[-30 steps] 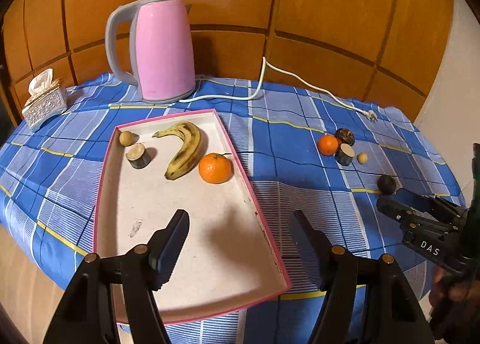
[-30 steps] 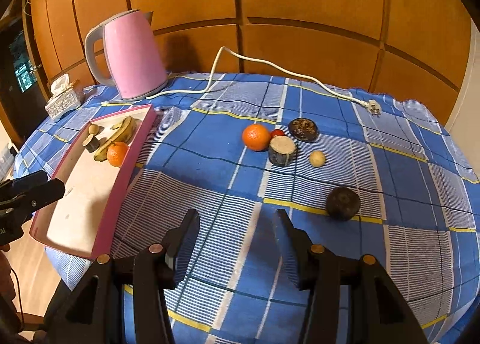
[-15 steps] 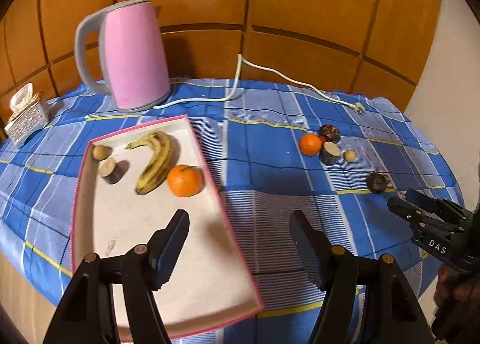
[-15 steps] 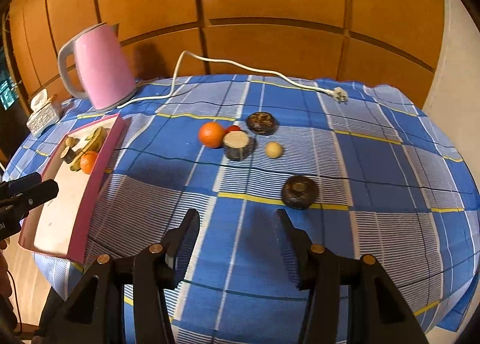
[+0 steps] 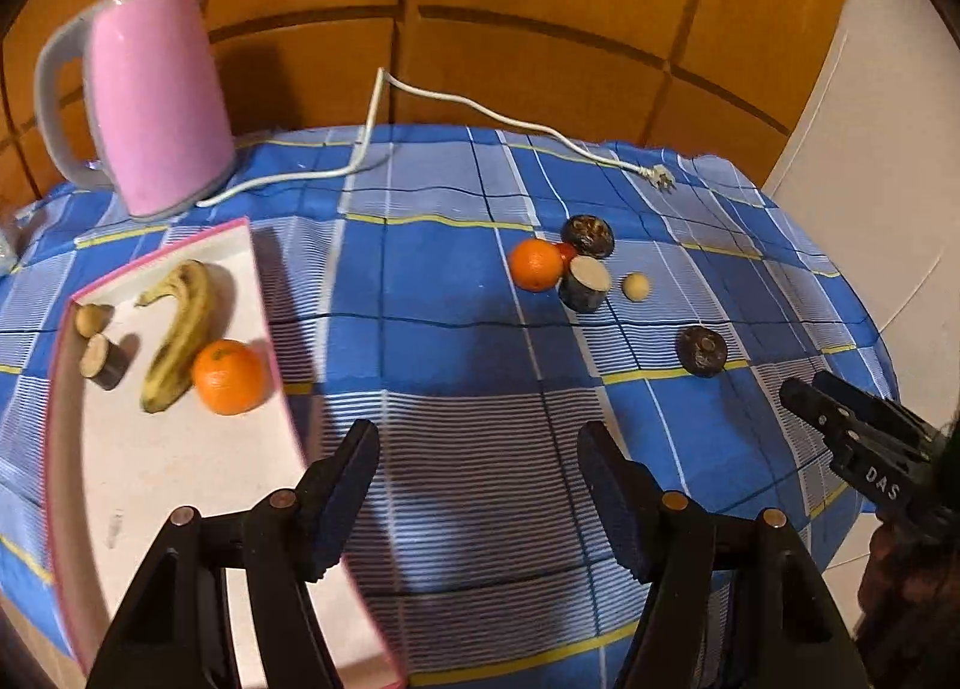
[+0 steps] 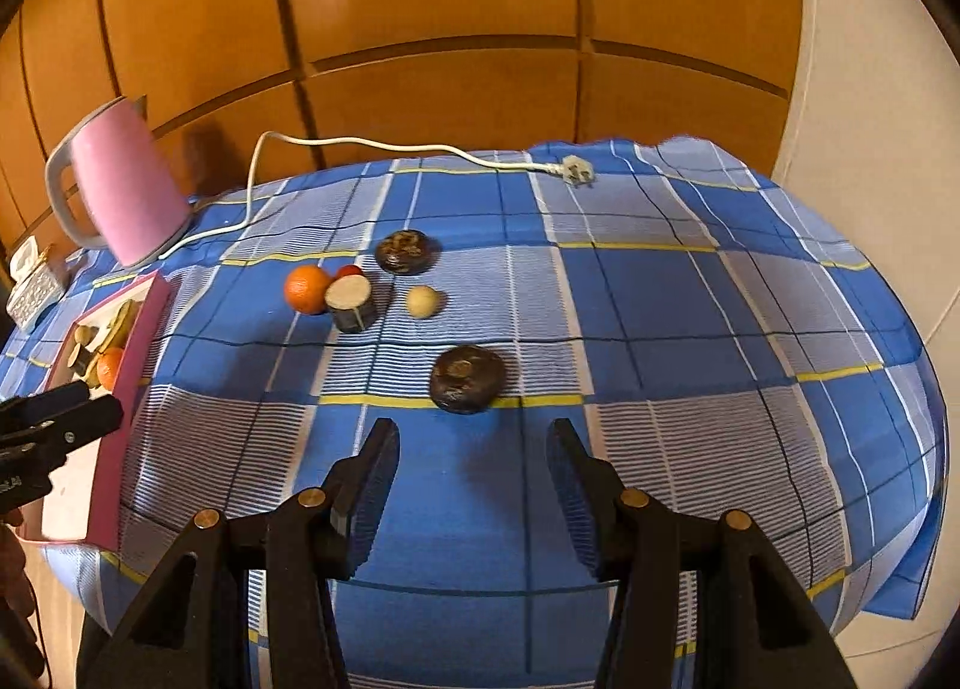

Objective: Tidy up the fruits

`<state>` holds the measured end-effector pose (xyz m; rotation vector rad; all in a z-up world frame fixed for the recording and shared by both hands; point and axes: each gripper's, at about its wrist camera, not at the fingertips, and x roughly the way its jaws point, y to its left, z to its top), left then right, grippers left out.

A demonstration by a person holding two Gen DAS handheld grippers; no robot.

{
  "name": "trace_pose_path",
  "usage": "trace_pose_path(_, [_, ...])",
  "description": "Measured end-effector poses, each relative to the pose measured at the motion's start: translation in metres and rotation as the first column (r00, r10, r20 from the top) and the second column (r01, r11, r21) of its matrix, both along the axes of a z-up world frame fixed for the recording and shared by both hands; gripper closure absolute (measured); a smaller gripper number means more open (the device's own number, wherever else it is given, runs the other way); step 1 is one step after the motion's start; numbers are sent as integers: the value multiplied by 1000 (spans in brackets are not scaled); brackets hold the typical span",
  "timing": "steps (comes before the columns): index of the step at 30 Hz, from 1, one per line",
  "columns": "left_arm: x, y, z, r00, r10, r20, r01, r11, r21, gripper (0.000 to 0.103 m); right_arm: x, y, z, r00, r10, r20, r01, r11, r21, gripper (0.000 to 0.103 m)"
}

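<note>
Dark fruit lies just beyond the empty, parted right gripper, nearer it than the closing, empty left gripper.

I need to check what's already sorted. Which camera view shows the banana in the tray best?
The left wrist view: the banana lies whole and near in the pink tray. In the right wrist view the banana is small at the far left edge, partly hidden behind the tray's wall.
</note>
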<state>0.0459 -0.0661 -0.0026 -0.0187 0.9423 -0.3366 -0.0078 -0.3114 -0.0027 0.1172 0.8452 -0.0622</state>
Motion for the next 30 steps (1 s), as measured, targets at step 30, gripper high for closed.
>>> trace_pose_path(30, [30,-160,-26,937,-349,-28,350,936,30,33,-6,-68,-4,993,-115,13,114,992,53,51])
